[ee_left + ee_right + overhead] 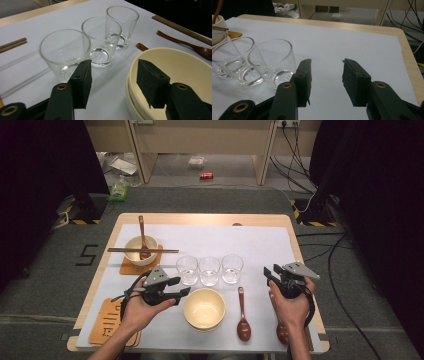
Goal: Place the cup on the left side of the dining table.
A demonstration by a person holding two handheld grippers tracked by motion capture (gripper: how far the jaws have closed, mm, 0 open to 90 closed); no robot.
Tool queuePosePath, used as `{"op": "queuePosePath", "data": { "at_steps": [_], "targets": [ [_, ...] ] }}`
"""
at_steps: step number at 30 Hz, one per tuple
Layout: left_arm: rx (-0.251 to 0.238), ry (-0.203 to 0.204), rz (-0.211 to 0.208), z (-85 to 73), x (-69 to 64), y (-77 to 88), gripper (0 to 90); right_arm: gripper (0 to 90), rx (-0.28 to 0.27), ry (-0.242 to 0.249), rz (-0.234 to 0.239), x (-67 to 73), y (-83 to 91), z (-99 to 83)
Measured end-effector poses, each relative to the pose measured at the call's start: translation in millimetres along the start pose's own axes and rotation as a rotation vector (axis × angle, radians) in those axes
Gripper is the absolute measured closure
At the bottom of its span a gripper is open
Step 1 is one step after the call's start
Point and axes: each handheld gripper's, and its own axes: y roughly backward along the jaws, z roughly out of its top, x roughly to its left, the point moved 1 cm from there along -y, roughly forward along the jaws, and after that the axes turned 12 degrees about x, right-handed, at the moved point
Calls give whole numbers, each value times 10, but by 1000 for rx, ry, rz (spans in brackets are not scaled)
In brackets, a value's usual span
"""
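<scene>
Three empty clear glasses (187, 269) (209, 270) (232, 267) stand in a row mid-table. Two stacked cream bowls (204, 308) sit in front of them. My left gripper (181, 286) is open just left of the bowls, and in the left gripper view (113, 80) its jaws frame the gap between the nearest glass (65, 53) and the bowl rim (175, 75). My right gripper (270, 271) is open right of the glasses, nothing between its jaws (325, 75); the closest glass (273, 66) stands just left of them. A brown spoon (243, 316) lies right of the bowls.
A cream bowl (141, 250) on a wooden coaster at the back left holds a spoon, with chopsticks (143, 250) across it. Another coaster (107, 322) lies at the front left. A second spoon (282, 332) lies under the right wrist. Chopsticks (180, 28) lie beyond the spoon (185, 45).
</scene>
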Motion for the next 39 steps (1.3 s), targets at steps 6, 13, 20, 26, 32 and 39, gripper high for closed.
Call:
{"op": "queuePosePath", "data": {
  "at_steps": [6, 13, 20, 26, 32, 39],
  "targets": [
    [38, -22, -33, 19, -76, -90, 475, 588, 1, 2, -1, 1, -2, -7],
    [98, -25, -52, 22, -93, -208, 518, 588, 5, -2, -5, -6, 14, -23],
    [144, -31, -62, 37, -90, -294, 571, 588, 6, -3, -8, -14, 28, -37],
    [172, -35, -63, 31, -74, -335, 600, 588, 9, -2, -7, -17, 23, -45],
    [186, -39, -66, 41, -70, -363, 625, 587, 10, -5, -7, -12, 16, -45],
    [205, -44, -66, 41, -62, -394, 651, 587, 11, -3, -9, -18, 17, -45]
  ]
}}
